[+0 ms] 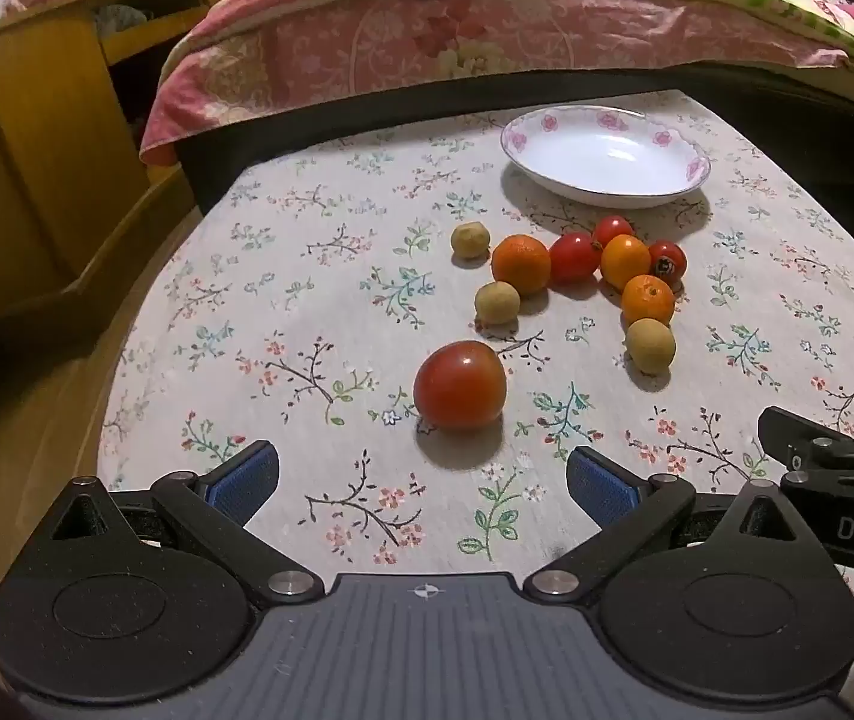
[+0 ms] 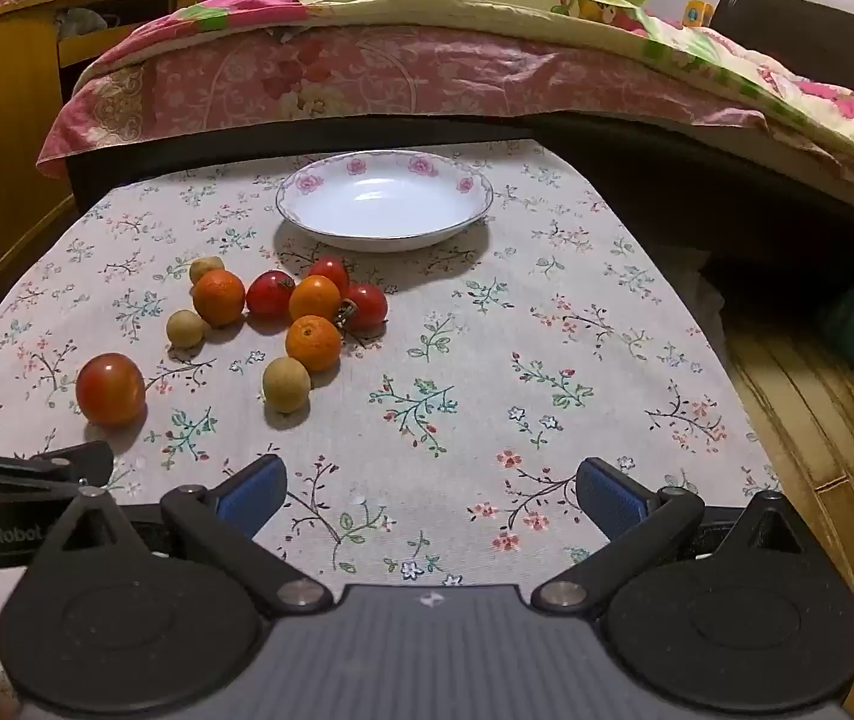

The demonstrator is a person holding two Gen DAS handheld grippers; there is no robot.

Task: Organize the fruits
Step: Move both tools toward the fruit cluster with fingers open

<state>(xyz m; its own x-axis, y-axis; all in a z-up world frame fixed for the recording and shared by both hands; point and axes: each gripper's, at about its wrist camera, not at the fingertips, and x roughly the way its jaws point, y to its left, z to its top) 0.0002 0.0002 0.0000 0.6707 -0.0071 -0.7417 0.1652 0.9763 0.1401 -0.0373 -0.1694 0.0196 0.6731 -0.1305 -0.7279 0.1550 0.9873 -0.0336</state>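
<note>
The lone round red tomato (image 1: pixel 460 385) lies just beyond the wide-open, empty left hand-held gripper (image 1: pixel 422 483), centred between its jaws; the right hand-held gripper (image 2: pixel 430 495), equally wide, sits farther right.

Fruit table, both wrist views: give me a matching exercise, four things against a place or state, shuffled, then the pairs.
Things:
1. plate
2. big tomato
3. left gripper
4. oranges

Descriptions:
A. open, nothing between the fingers
B. alone, nearest the left gripper
C. empty, at the table's far side
D. clustered with small red tomatoes

Pairs: 1-C, 2-B, 3-A, 4-D
</note>
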